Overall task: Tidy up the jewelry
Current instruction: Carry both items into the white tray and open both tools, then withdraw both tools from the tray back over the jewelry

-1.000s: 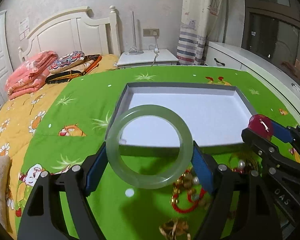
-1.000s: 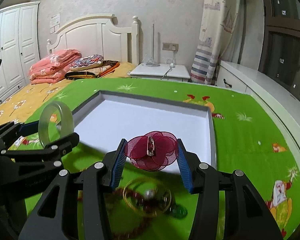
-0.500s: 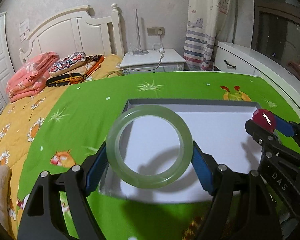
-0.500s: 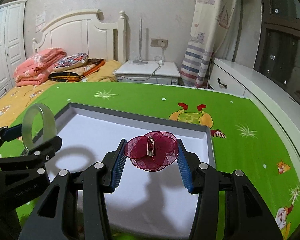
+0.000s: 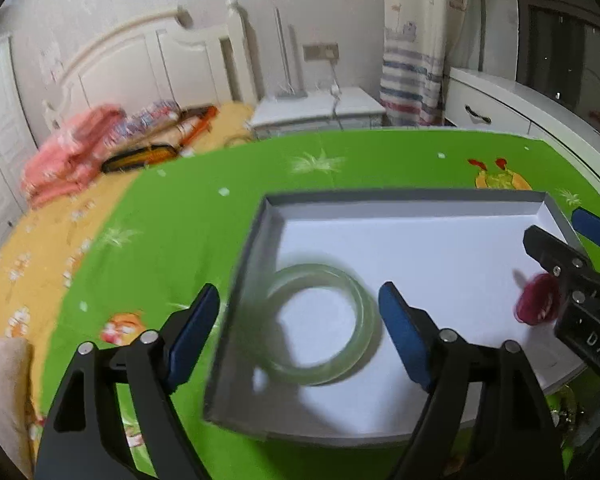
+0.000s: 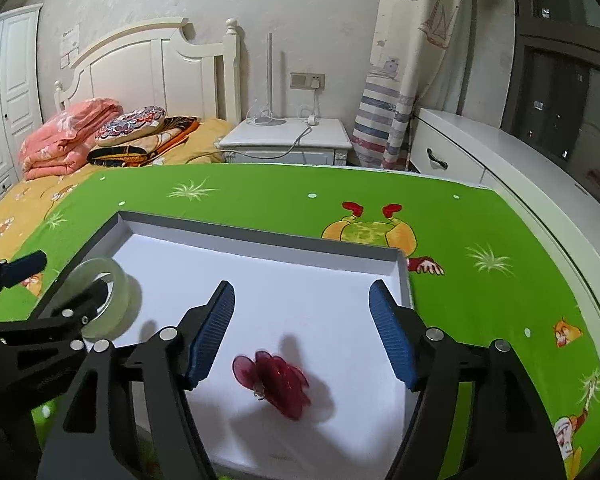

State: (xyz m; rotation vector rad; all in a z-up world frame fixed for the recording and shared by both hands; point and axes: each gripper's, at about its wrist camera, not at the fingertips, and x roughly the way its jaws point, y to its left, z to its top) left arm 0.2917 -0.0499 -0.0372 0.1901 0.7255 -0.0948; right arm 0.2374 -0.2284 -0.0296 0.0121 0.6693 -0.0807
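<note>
Both jaws released, wide apart. Green bangle [image 5: 320, 324] lay blurred in tray [image 5: 400, 196], left side, below left gripper [image 5: 296, 324]. Red flower clip [image 6: 274, 384] lay on tray floor under right gripper [image 6: 302, 328].

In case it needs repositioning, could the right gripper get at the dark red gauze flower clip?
Probably yes: the right gripper is open, and the dark red gauze flower clip lies uncovered in the white tray just below its fingers.

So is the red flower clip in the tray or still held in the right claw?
In the tray. The red flower clip lies on the white floor of the tray, and the right claw stands open above it, touching nothing.
</note>
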